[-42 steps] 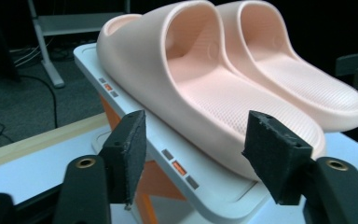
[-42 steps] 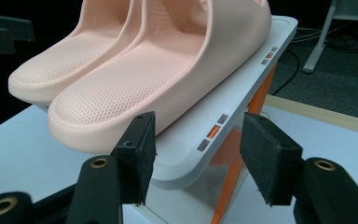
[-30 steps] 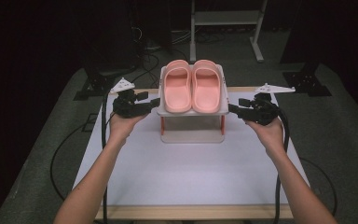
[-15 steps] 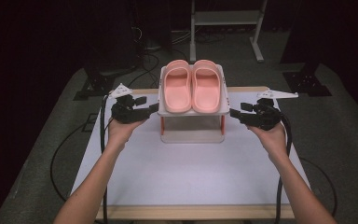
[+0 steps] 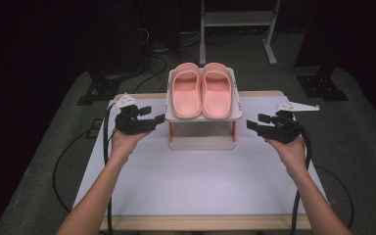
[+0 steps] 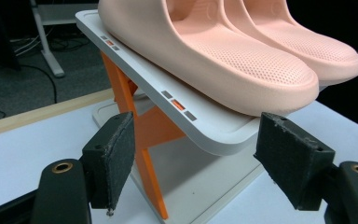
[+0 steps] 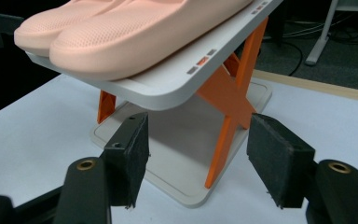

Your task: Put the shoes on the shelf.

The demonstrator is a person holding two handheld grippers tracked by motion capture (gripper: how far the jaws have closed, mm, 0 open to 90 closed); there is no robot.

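A pair of pink slippers lies side by side on the top shelf of a small white rack with orange cross legs. My left gripper hovers just off the rack's left side, jaws pointing at the shelf edge. My right gripper faces the rack's right side, a little apart from it. Both sets of jaws have just been opening. In the gripper views my left gripper and my right gripper stand open, the pads pressing on nothing.
The rack stands at the back middle of a white table top with a wooden front edge. Black cables trail off the left side. A metal stand and dark floor lie behind the table.
Both hands have drawn slightly back from the rack's sides, the right one also sinking a little. The jaws of both grippers stand wider than before.
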